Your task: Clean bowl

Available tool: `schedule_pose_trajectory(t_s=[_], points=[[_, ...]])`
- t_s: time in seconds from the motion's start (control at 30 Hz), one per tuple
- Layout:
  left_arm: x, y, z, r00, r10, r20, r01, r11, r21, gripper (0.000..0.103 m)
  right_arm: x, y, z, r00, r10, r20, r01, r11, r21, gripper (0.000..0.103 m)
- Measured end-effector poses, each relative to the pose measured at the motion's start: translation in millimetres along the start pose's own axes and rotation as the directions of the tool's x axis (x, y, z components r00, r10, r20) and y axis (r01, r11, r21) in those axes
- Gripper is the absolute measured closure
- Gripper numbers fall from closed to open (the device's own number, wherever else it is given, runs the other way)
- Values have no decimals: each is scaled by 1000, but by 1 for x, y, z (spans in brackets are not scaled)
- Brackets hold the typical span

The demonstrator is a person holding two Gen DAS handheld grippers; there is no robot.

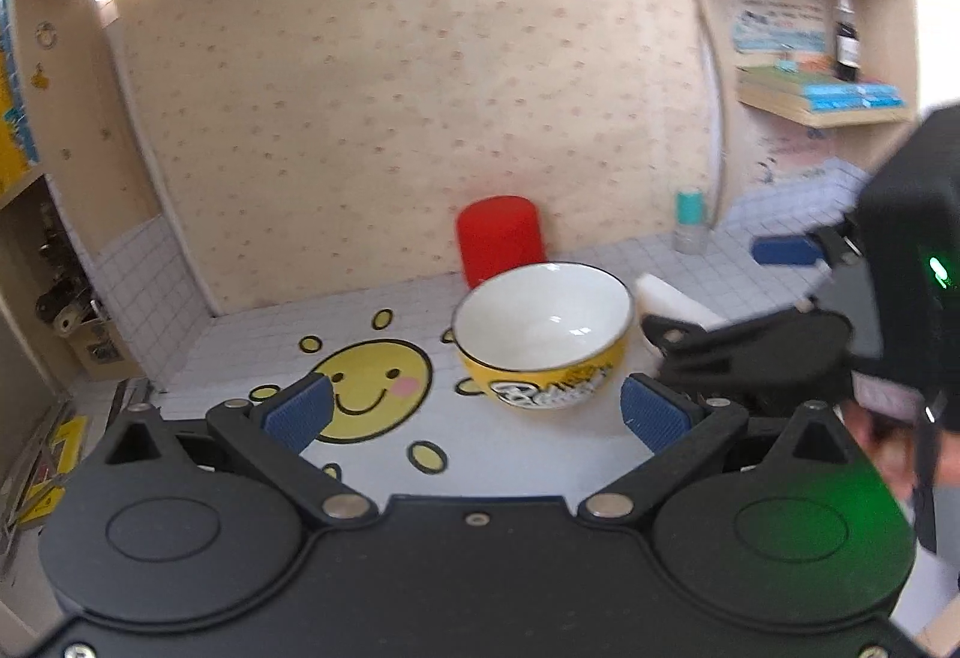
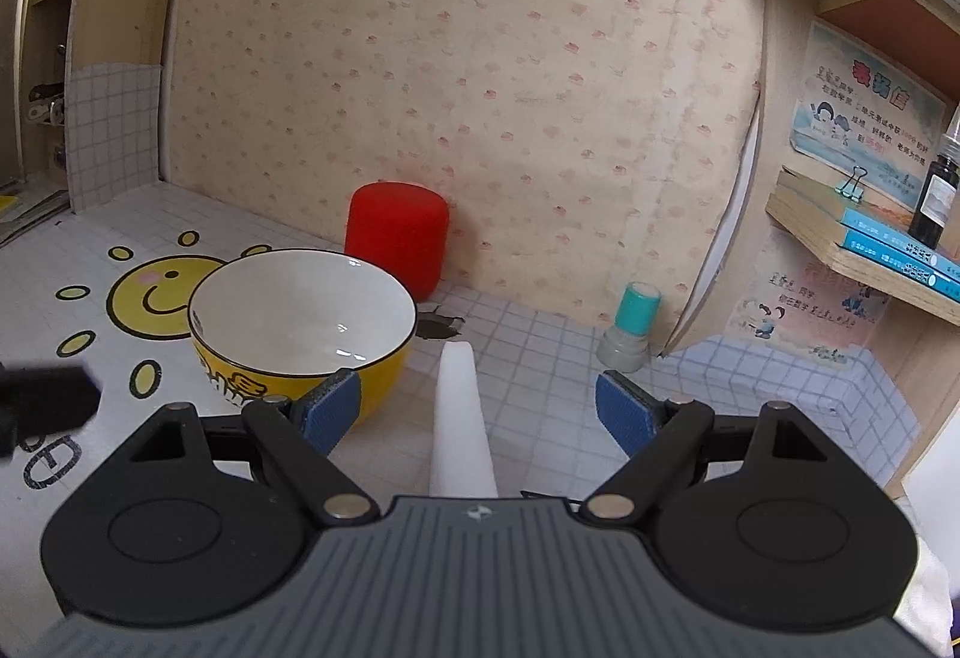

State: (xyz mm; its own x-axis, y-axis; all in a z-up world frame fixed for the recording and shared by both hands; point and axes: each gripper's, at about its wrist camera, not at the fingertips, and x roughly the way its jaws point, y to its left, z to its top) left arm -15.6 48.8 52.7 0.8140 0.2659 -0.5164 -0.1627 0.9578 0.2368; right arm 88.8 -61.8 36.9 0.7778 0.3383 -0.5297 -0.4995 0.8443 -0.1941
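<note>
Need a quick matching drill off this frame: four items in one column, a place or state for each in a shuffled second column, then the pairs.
Things
1. bowl
2. red cylinder
3. white sponge block
4. teal-capped bottle

Places or states
A. by the corner of the wall, right of everything else on the desk
B. lies between the open right tongs, not gripped
C. upright and empty, yellow outside, partly over the sun sticker
D. against the wall, just behind the bowl

Pairs: 1-C, 2-D, 3-B, 4-A
</note>
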Motion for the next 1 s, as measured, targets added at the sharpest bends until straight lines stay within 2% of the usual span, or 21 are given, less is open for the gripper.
schedule_pose_trajectory(t_s=[0.23,0.43,0.63,0.73,0.83,1.0], points=[[-6,-11,-11,993,-115,-22,117,987,109,1,-3,-1,3,1000,6,25,-4,998,-62,17],[-12,-19,-14,981,-195,0,192,966,172,1,-9,1,6,997,41,59,-35,994,-106,17],[-16,-23,-14,975,-219,45,202,948,247,1,-11,4,9,994,72,78,-60,987,-152,17],[-12,-23,-15,970,-243,26,229,940,255,1,-7,3,9,991,105,81,-91,983,-157,17],[-6,-23,-17,965,-261,1,253,935,247,1,-2,7,10,992,94,78,-78,978,-191,17],[5,-23,-15,974,-224,-19,222,944,244,1,9,9,15,994,81,79,-62,972,-227,17]])
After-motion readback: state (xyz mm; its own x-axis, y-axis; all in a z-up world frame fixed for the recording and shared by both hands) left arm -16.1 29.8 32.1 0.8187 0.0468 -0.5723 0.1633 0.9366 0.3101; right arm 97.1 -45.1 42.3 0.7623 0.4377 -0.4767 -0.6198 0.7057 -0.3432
